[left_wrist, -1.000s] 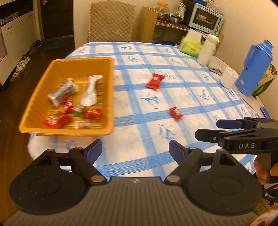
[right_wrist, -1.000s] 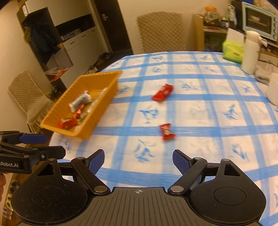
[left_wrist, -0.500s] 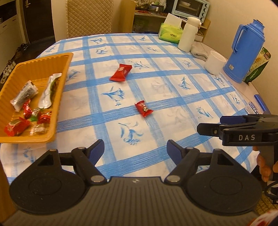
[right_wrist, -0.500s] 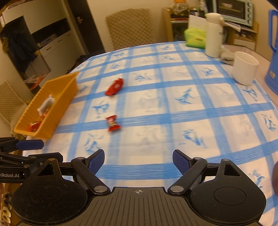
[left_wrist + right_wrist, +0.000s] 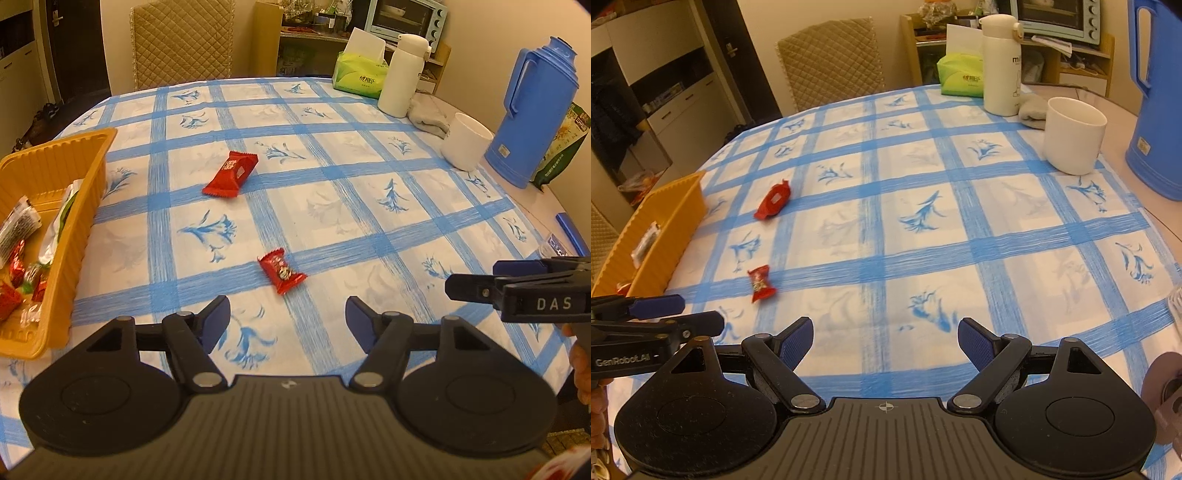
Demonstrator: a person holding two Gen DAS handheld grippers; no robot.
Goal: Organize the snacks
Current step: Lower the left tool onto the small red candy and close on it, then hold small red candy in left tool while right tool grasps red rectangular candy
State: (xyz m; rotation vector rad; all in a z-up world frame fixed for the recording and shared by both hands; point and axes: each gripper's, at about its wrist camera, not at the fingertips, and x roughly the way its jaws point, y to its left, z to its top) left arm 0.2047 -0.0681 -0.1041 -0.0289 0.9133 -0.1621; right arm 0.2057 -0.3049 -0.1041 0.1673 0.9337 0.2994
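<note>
A small red candy lies on the blue-checked tablecloth just ahead of my left gripper. Its jaws are closing, and nothing is between them. Farther back lies a larger red snack pack. An orange basket at the left table edge holds several wrapped snacks. My right gripper hovers open and empty over bare cloth, right of the small candy. Each gripper appears from the side in the other's view.
At the back right stand a blue thermos jug, a white mug, a white flask, a grey cloth and a green tissue pack. A quilted chair stands behind the table.
Both grippers swung right, away from the basket, and came lower toward the cloth. The small candy now lies close ahead of the left jaws, which have narrowed. The right jaws kept their width.
</note>
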